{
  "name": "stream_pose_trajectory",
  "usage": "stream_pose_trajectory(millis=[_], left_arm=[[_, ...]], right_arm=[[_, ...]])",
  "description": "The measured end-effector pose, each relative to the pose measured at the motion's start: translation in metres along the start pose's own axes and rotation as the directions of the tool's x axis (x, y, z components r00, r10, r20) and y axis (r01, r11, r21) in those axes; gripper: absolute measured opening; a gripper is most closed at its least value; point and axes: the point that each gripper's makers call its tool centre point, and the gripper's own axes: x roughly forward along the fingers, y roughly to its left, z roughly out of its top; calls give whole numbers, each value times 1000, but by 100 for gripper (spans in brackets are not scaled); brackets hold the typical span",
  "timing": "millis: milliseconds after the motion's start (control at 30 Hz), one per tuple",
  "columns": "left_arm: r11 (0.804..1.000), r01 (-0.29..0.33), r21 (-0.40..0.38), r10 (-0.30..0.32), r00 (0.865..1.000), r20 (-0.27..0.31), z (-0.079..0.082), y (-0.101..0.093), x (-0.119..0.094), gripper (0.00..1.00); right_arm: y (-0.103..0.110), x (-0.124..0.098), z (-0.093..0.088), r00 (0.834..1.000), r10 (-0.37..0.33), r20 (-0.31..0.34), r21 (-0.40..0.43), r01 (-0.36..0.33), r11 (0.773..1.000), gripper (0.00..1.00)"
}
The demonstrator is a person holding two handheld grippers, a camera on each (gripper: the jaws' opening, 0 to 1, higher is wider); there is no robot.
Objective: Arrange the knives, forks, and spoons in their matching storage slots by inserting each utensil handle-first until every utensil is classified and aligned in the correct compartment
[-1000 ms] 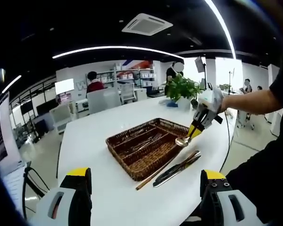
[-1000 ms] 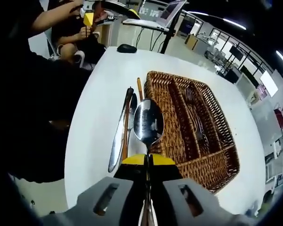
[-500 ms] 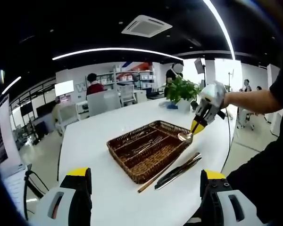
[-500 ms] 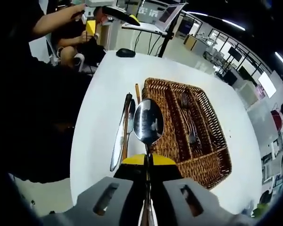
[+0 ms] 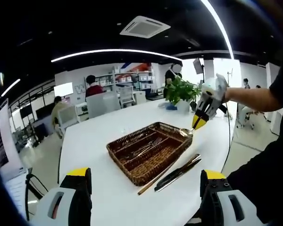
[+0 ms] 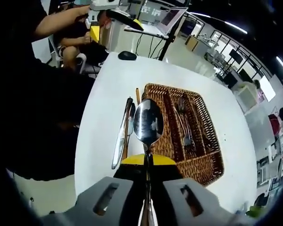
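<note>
**Above the basket, a spoon held bowl-forward**

Between the jaws of the right gripper (image 6: 147, 159) a spoon (image 6: 148, 121) is clamped by its handle, its bowl pointing forward and away from the jaws. Beyond and below the bowl lies the wicker basket (image 6: 205, 162) with forks (image 6: 184, 123) in a middle slot; beside the basket, on the white desk (image 6: 104, 89), lie a knife (image 6: 119, 141) and a brown stick-like utensil.

The left gripper (image 5: 144, 197) hangs well back from the basket (image 5: 146, 155), jaws spread wide and holding nothing.

Risks, as I judge them: the task wants handle-first insertion, yet the bowl leads, so a straight drop may seat the spoon backwards. A thin handle could also pivot in the grip, or the spoon may land among the forks.
</note>
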Motion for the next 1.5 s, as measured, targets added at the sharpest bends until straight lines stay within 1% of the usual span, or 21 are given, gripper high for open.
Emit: stream_pose_trajectory(millis=[133,300,333,500,600,667,733,833,900,1100,1200,1300,1500], left_arm=[[1000,0,-1,0,1000,0,-1,-1,-1,100],[1000,0,-1,0,1000,0,-2,-2,-1,100],[1000,0,0,0,1000,0,-2,-3,0,100],[1000,6,6,-6,1000,0,0,-6,0,100],[1000,3,8,-3,1000,-1,1,-6,0,100],[1000,2,7,-2,1000,1,1,-6,-1,100],[1000,1,8,-1,1000,1,1,-6,-1,100],[1000,1,7,0,1000,-2,0,-7,-1,100],[1000,2,6,-2,1000,-6,-2,-8,0,100],[1000,5,6,-5,1000,-8,-2,-7,1,100],[1000,-1,6,1,1000,-2,0,-4,1,100],[1000,-9,9,9,1000,5,2,-1,2,100],[1000,-6,7,6,1000,-1,-1,-1,6,100]], right_arm=[[-1,-5,5,1000,-5,-1,-8,5,1000,0],[-1,-17,17,1000,-16,13,-28,16,999,0],[-2,-22,21,1000,-23,16,-41,23,999,0],[-5,-30,27,999,-28,19,-58,29,998,0],[-4,-30,27,999,-30,21,-56,31,998,0],[-2,-30,29,999,-23,35,-28,24,999,0],[-2,-30,28,999,-32,25,-50,33,998,0],[-4,-30,28,999,-36,33,-35,37,999,0],[-7,-30,27,999,-44,26,-50,45,998,0],[-8,-27,28,999,-42,19,-61,43,997,0],[-8,-24,29,999,-33,16,-64,34,997,0],[-12,-19,28,999,-39,6,-71,40,997,0],[-17,-12,28,1000,-29,5,-75,29,997,0]])
